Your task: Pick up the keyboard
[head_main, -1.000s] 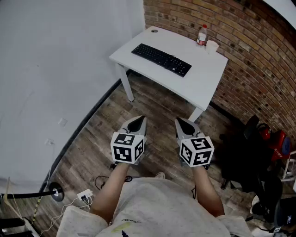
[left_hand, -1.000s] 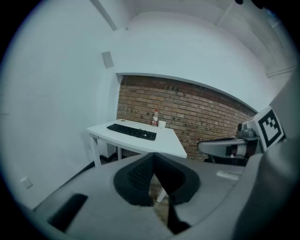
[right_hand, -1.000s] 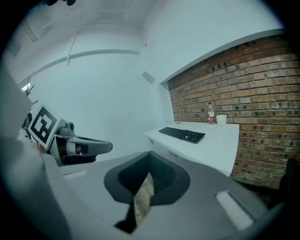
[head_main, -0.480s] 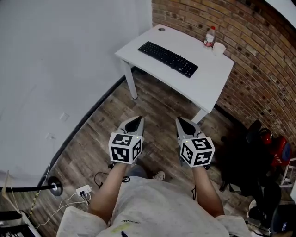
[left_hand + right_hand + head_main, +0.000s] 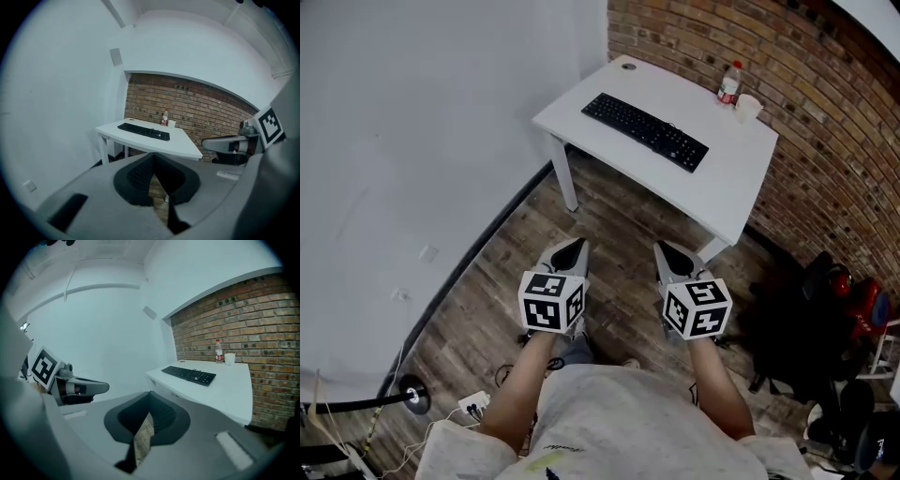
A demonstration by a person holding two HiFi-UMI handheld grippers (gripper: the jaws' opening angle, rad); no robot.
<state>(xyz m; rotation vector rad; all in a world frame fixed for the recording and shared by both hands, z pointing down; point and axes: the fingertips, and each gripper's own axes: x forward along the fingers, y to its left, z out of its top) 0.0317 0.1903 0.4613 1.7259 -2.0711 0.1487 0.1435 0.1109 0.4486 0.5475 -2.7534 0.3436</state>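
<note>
The keyboard [image 5: 645, 132] lay flat on the white table [image 5: 727, 192], well ahead of both claws and roughly on the line between them. Nothing touched it. It sat on the table's nearer stretch with bare top all round, which should leave room to come at either end.

Beyond the keyboard, further from the claws and off to their right, a bottle [image 5: 729, 83] and a cup [image 5: 748, 108] stood just beside each other near the brick wall [image 5: 834, 122]. They were well apart from the keyboard, so they looked unlikely to get in the way.

The left claw [image 5: 571, 247] and the right claw [image 5: 665, 249] were held side by side over the wooden floor [image 5: 609, 211], apart from each other, both pointing toward the table and tipped slightly down. Each had its jaws pressed together with nothing between them; only floorboards showed through the slit.

That fits an approach rather than a grasp. There was nothing to hold yet, so the jaws had no need to be open, and the parallel carry probably lined one claw up with each half of the long, thin board. Both would have to spread before they could take it, likely by its edges.
</note>
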